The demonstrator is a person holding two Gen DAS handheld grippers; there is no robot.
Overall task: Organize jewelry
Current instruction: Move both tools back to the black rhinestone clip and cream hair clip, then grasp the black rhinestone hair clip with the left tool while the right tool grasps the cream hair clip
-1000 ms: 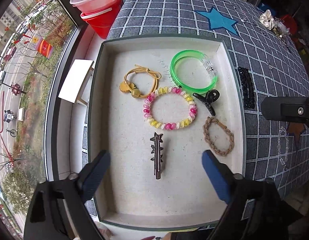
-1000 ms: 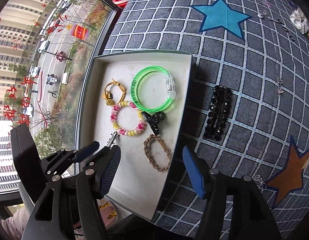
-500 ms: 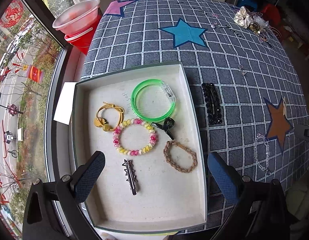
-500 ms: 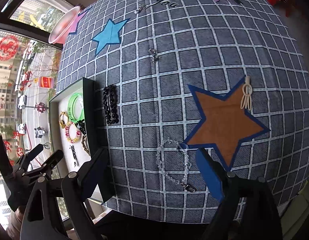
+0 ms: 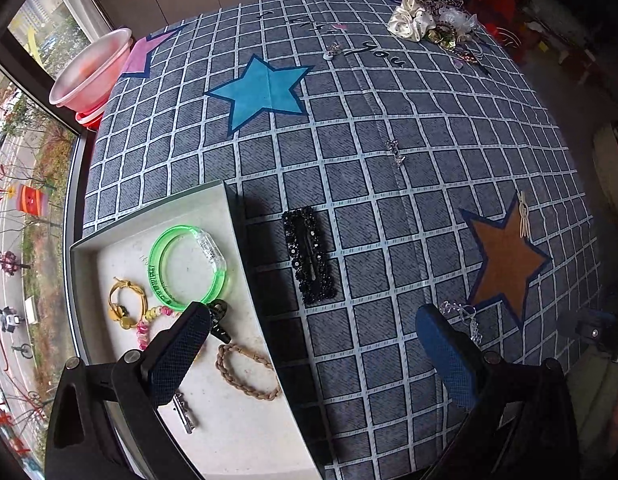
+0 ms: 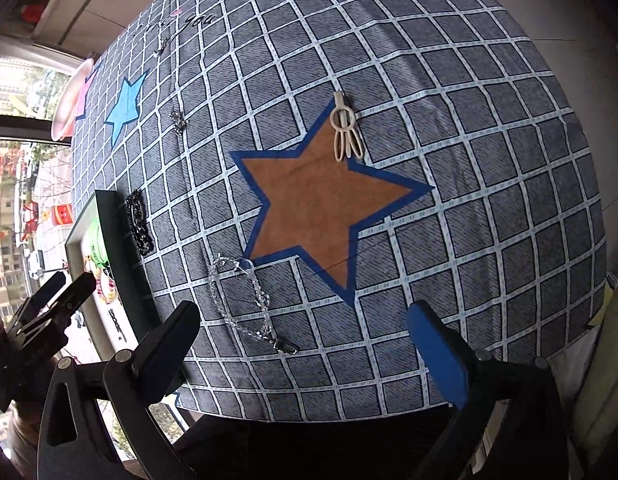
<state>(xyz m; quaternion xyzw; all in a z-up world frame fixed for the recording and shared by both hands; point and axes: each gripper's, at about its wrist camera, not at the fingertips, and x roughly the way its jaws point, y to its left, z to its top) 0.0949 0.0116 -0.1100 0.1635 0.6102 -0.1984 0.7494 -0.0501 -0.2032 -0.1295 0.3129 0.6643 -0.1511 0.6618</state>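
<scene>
A grey tray at the table's left holds a green bangle, a yellow hair tie, a bead bracelet, a braided brown band and clips. A black sequin hair clip lies on the checked cloth right of the tray. My left gripper is open and empty above the tray's right wall. A clear crystal bracelet and a cream clip lie by the brown star. My right gripper is open and empty just right of the crystal bracelet.
A pile of scrunchies and trinkets sits at the far edge. Small silver pieces lie mid-table. A pink bowl on a red bucket stands at the far left by the window. The table's near edge drops off below my right gripper.
Both grippers have swung right, away from the tray. The left view now centres on the black clip; the right view now centres on the brown star and crystal bracelet.
</scene>
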